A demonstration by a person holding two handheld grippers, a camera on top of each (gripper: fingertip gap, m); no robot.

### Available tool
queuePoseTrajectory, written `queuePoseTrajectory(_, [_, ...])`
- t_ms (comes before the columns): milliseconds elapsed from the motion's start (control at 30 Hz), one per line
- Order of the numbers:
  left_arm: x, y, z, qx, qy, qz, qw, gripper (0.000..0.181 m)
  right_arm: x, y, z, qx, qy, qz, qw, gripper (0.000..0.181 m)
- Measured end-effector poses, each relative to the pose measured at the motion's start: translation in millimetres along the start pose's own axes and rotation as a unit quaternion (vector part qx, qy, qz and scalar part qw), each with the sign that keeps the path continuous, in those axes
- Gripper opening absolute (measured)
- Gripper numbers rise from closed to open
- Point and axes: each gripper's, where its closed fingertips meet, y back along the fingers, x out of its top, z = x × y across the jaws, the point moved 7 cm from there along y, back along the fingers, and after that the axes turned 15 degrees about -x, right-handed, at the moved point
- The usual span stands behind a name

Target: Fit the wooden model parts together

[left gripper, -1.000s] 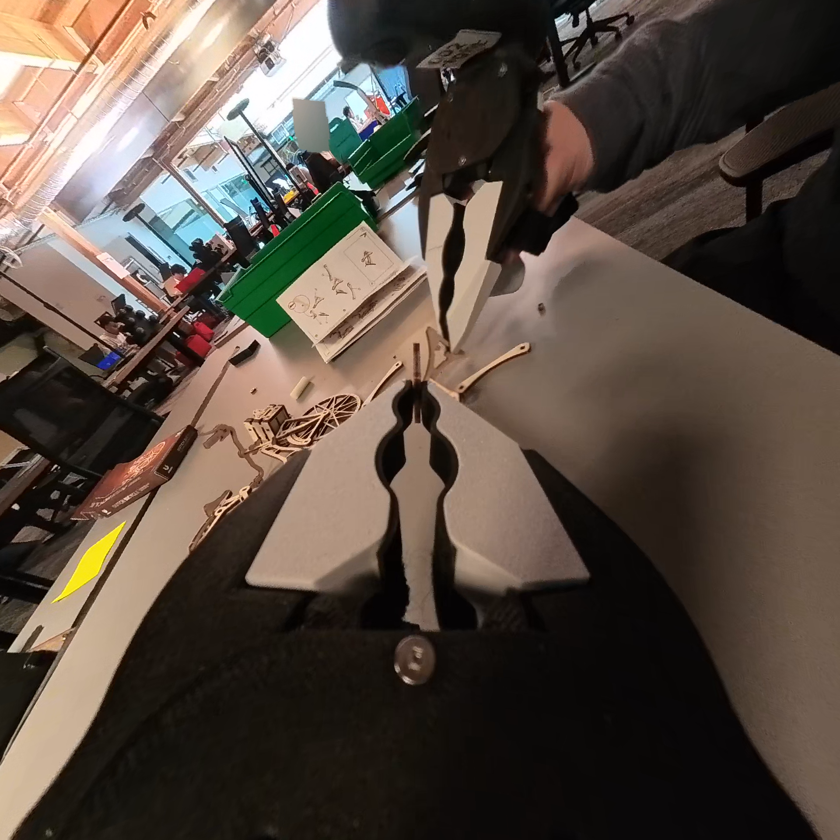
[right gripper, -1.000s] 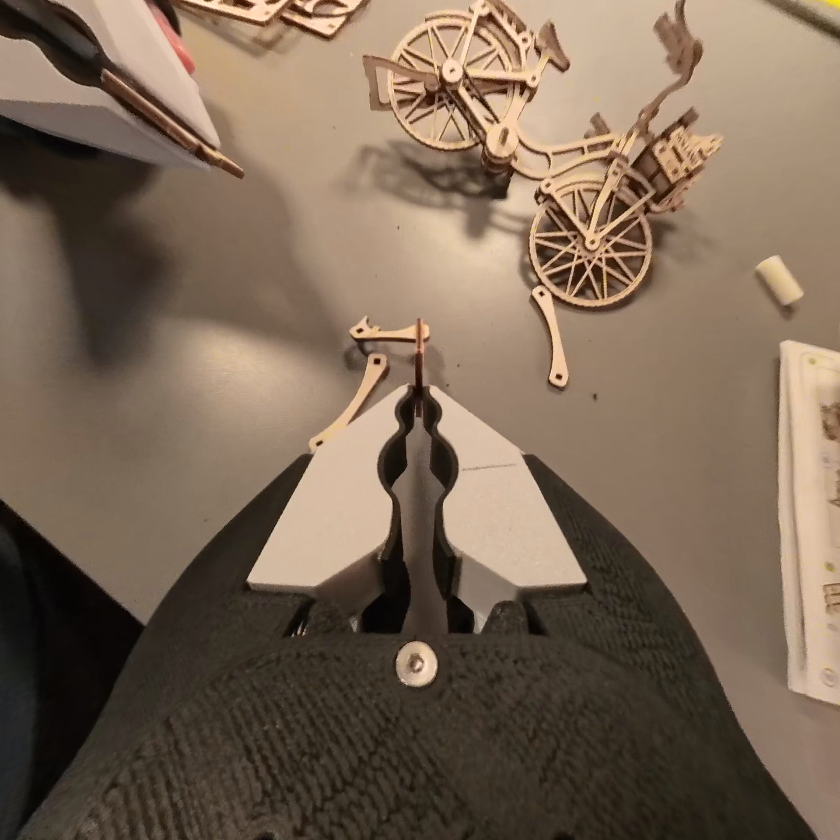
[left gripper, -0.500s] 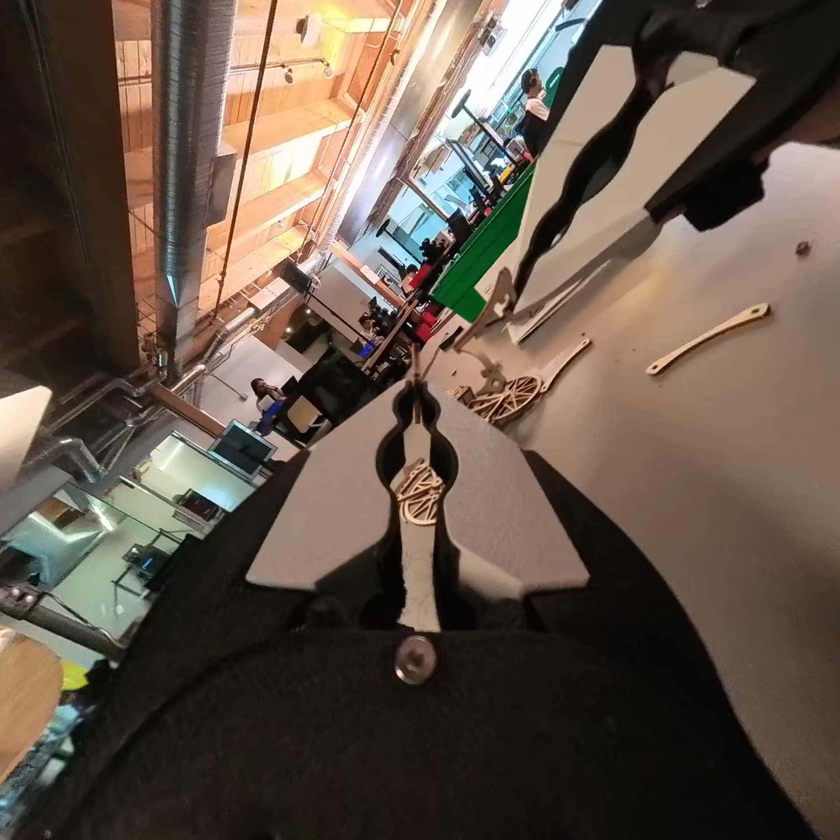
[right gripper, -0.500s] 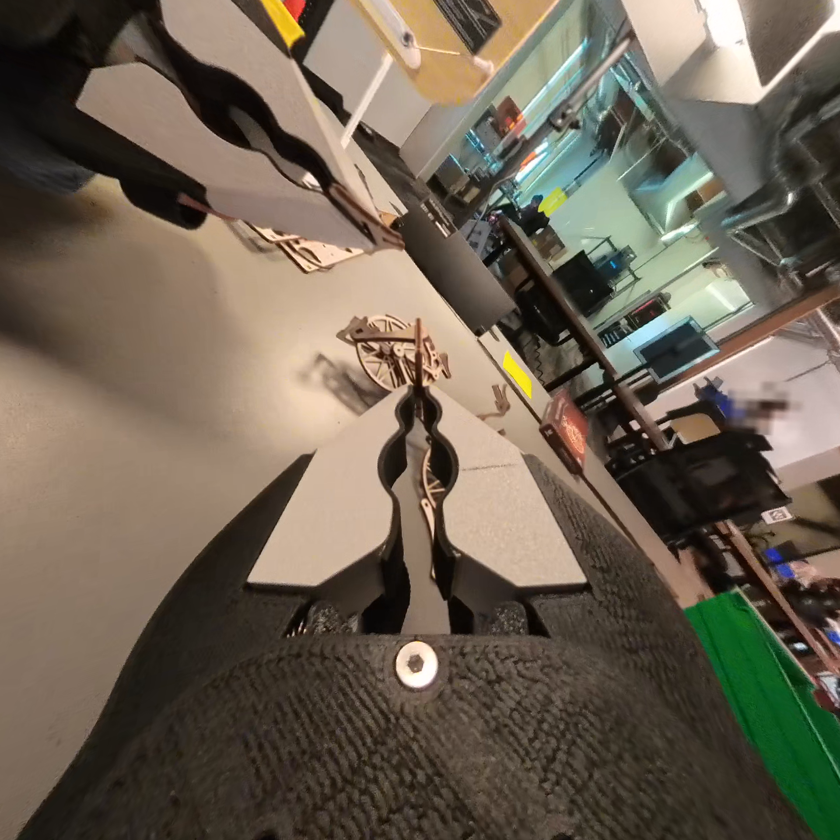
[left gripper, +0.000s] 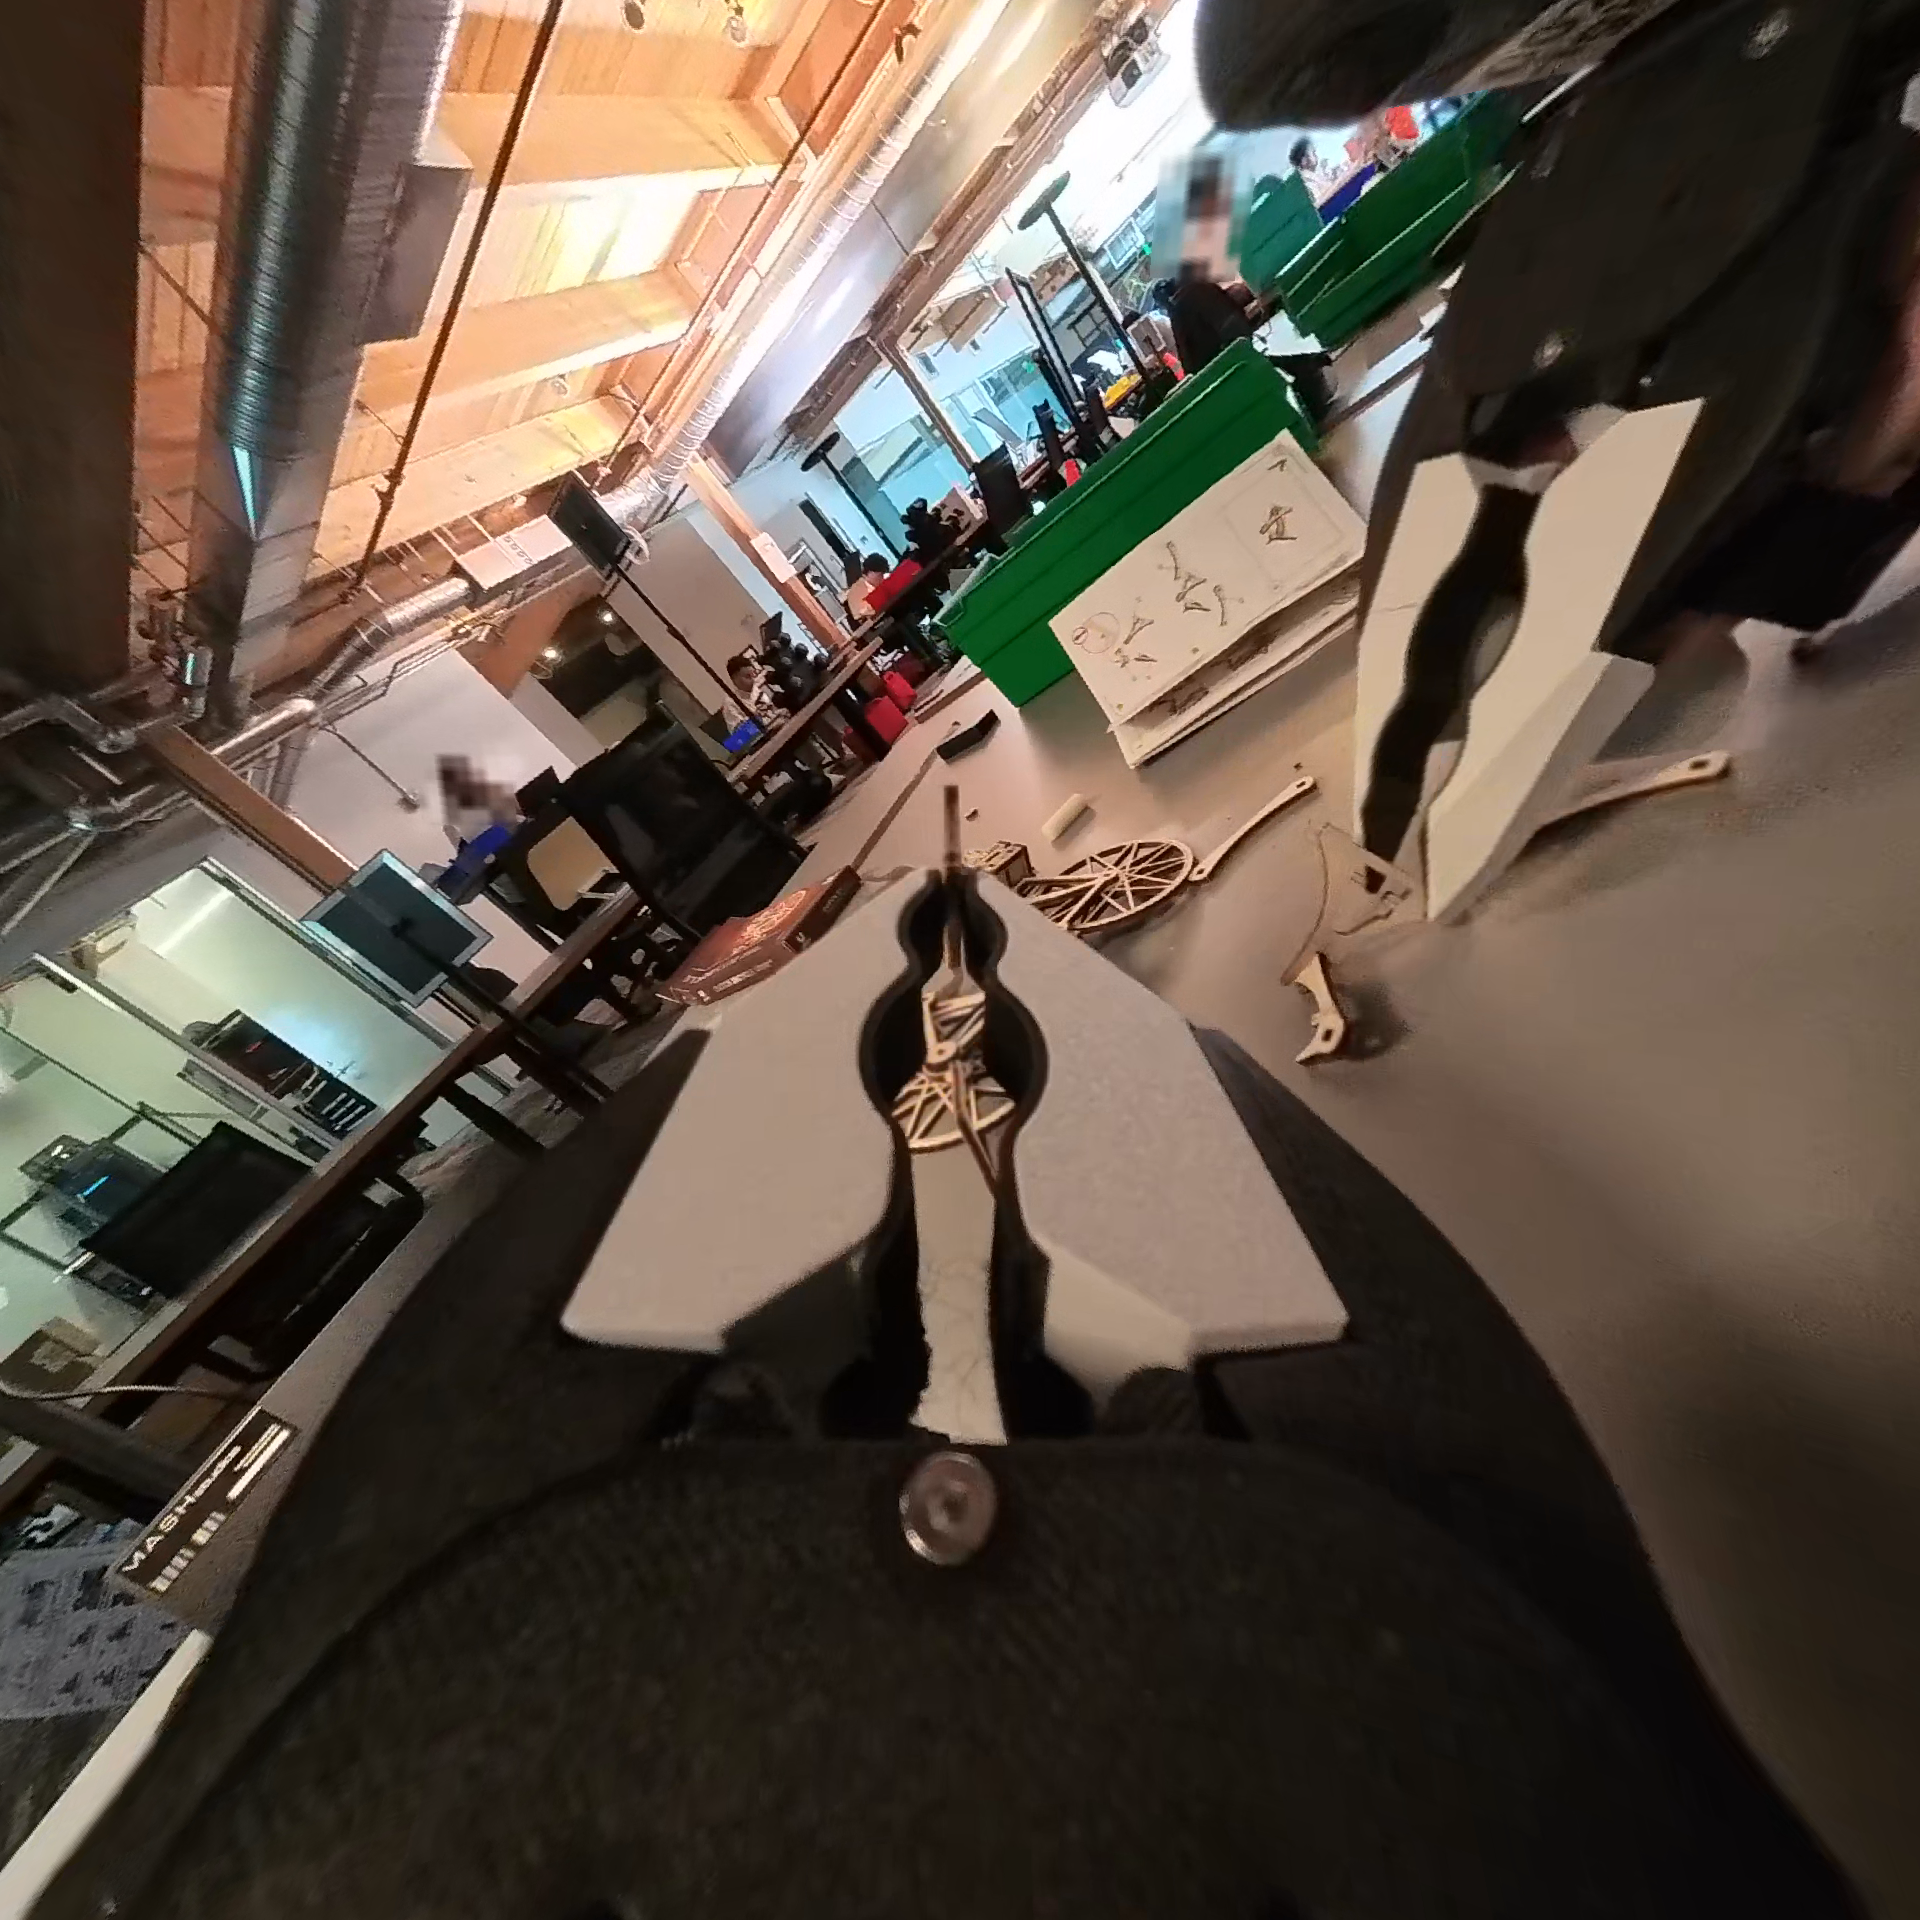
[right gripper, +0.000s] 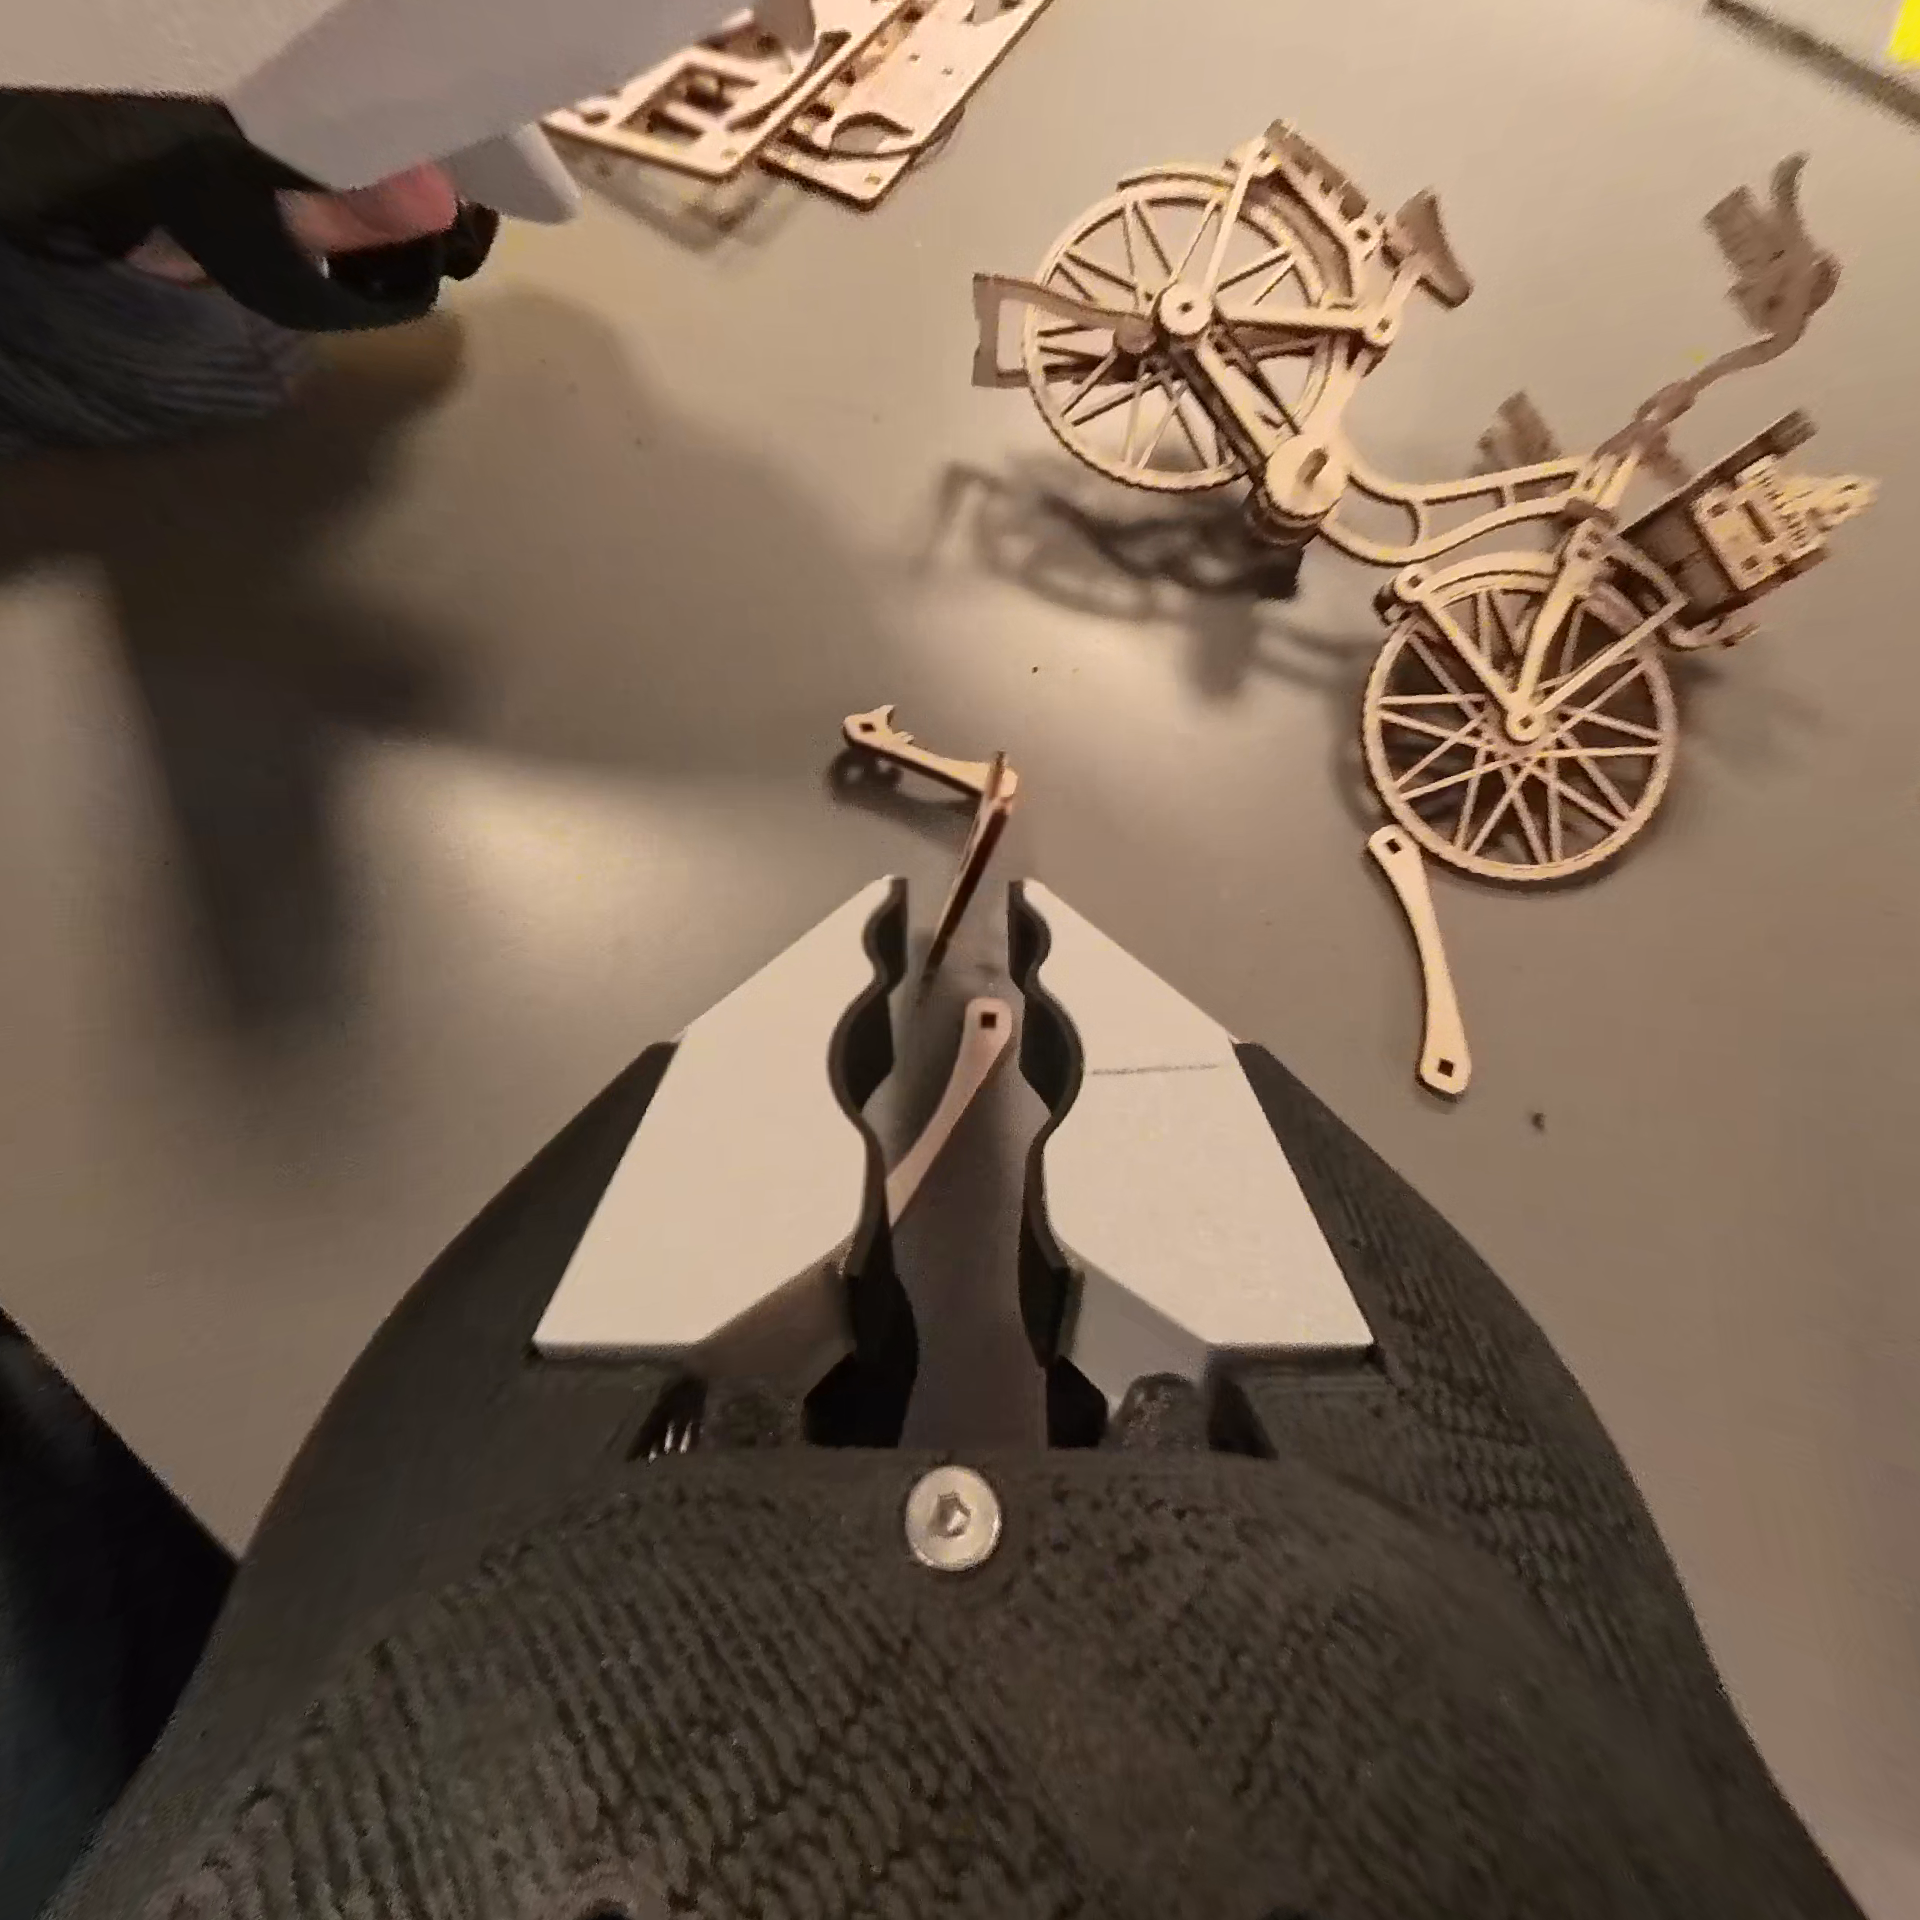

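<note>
Only the left wrist view takes in the room: a red-brown box (left gripper: 764,940) at the counter's (left gripper: 1558,1143) edge, then green bins (left gripper: 1122,520) and an open instruction booklet (left gripper: 1210,597) beyond the wooden bicycle model (left gripper: 1107,888). In it the left tool (left gripper: 949,894) is clenched on a thin dark wooden strip (left gripper: 949,831) that pokes out past the tips, edge-on. To the right of the model the right tool (left gripper: 1397,831) points down at the counter, an angled wooden part (left gripper: 1340,935) standing just under it.

The right wrist view looks straight down instead. At upper left, part sheets (right gripper: 790,94) lie flat. Left of the bicycle model (right gripper: 1382,488) the angled wooden part (right gripper: 940,779) stands with one arm lying on the counter (right gripper: 520,935) and the other rising between the spread fingers of the right tool (right gripper: 961,894), which is released; whether a finger touches it I cannot tell. A curved slat (right gripper: 961,1091) lies below that gap. Another slat (right gripper: 1423,966) lies just below the model's front wheel. The model is pale laser-cut ply with spoked wheels, lying tilted.
</note>
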Motion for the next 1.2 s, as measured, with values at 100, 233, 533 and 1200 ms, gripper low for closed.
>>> queuePoseTrajectory(100, [-1, -1, 0, -0.004, 0.003, -0.002, 1.0, 0.002, 0, 1, -4, 0.021, -0.009, -0.013, 1.0, 0.022])
queuePoseTrajectory(233, [-1, -1, -1, -0.003, 0.007, -0.001, 1.0, 0.002, 10, 12, -32, 0.148, -0.033, 0.013, 0.988, 0.025])
queuePoseTrajectory(533, [-2, 1, -4, -0.001, 0.027, 0.009, 1.0, 0.002, 27, 21, -23, 0.172, 0.115, 0.109, 0.972, 0.039])
queuePoseTrajectory(1200, [-16, 7, -23, 0.047, 0.135, -0.035, 0.989, 0.002, 61, -36, 0, 0.17, -0.019, 0.084, 0.982, 0.0])
